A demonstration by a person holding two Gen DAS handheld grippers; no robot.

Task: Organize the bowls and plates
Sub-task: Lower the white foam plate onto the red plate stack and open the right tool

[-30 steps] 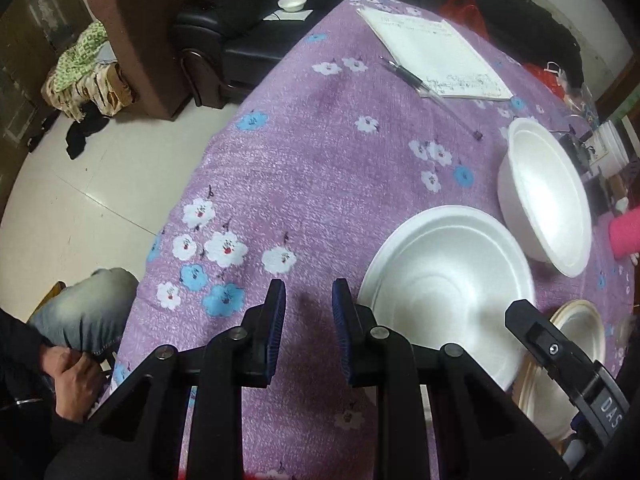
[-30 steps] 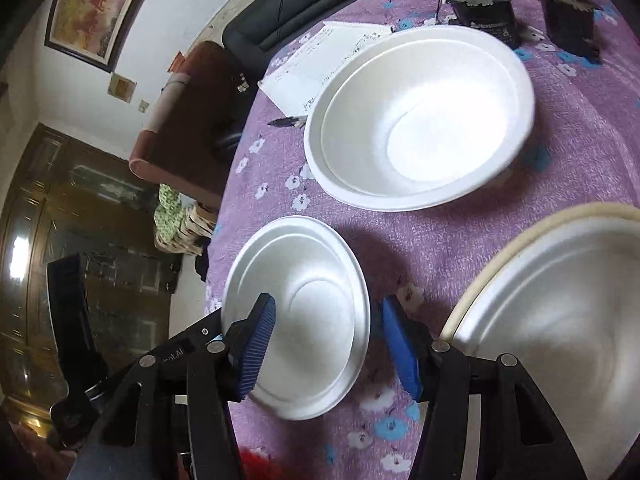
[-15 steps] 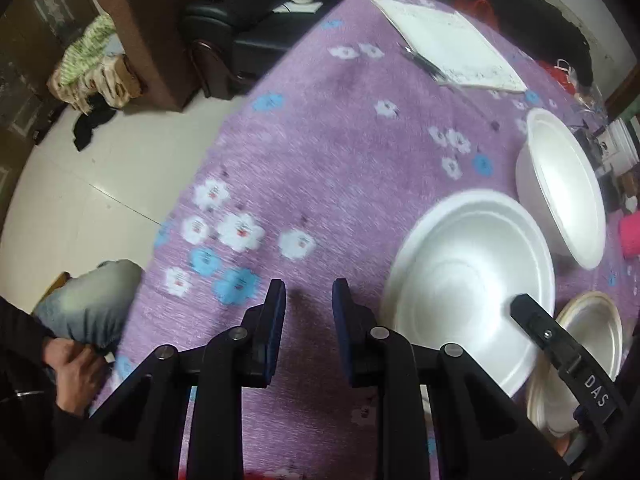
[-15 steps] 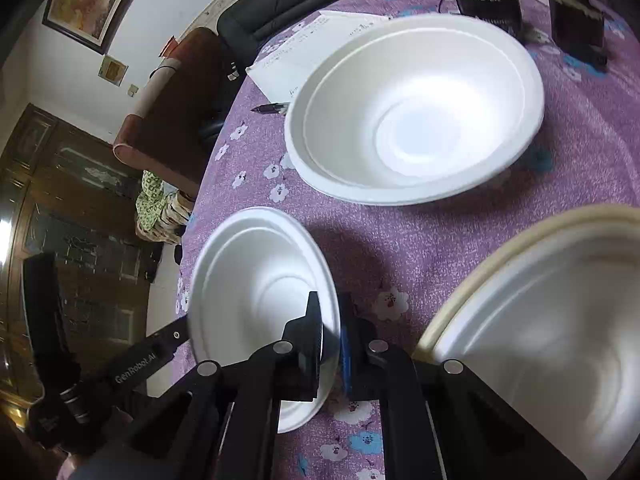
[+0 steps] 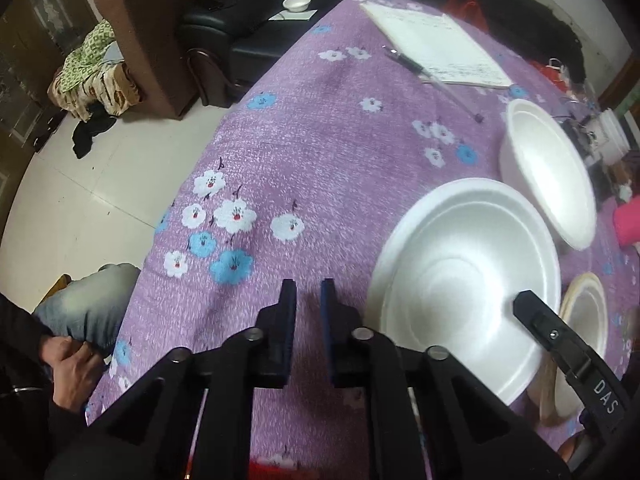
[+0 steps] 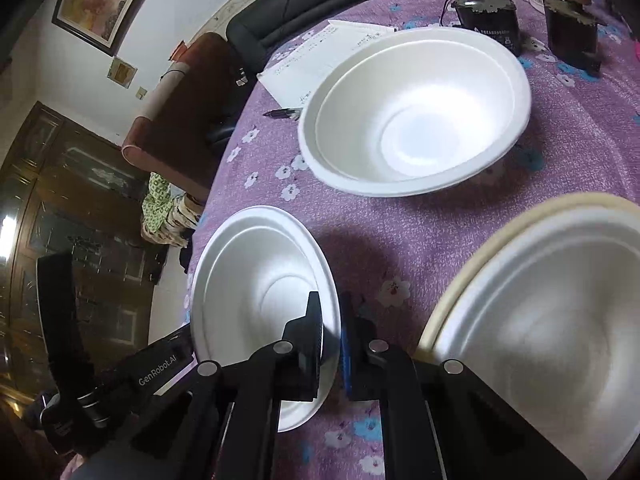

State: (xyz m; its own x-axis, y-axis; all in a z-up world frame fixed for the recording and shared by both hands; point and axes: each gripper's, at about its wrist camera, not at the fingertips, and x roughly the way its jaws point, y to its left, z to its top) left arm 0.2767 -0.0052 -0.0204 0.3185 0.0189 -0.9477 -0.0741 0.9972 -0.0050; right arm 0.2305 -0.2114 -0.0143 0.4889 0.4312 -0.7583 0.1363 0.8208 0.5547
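The right gripper (image 6: 330,326) has its jaws pinched on the near rim of a white foam plate (image 6: 256,280), which sits at the table's 9 o'clock edge, its far side just short of the drop to the floor. A white foam bowl (image 6: 416,112) lies at 12 o'clock from the plate, well apart, and a cream-rimmed plate (image 6: 552,312) lies at 3 o'clock, a strip of bare purple cloth (image 6: 384,232) between them. The left gripper (image 5: 307,308) hangs over open cloth, its jaws closing with nothing between them. At its 10 o'clock the flowered cloth runs clear to the table edge. A notepad (image 5: 436,48) and pen (image 5: 424,70) lie towards 1 o'clock.
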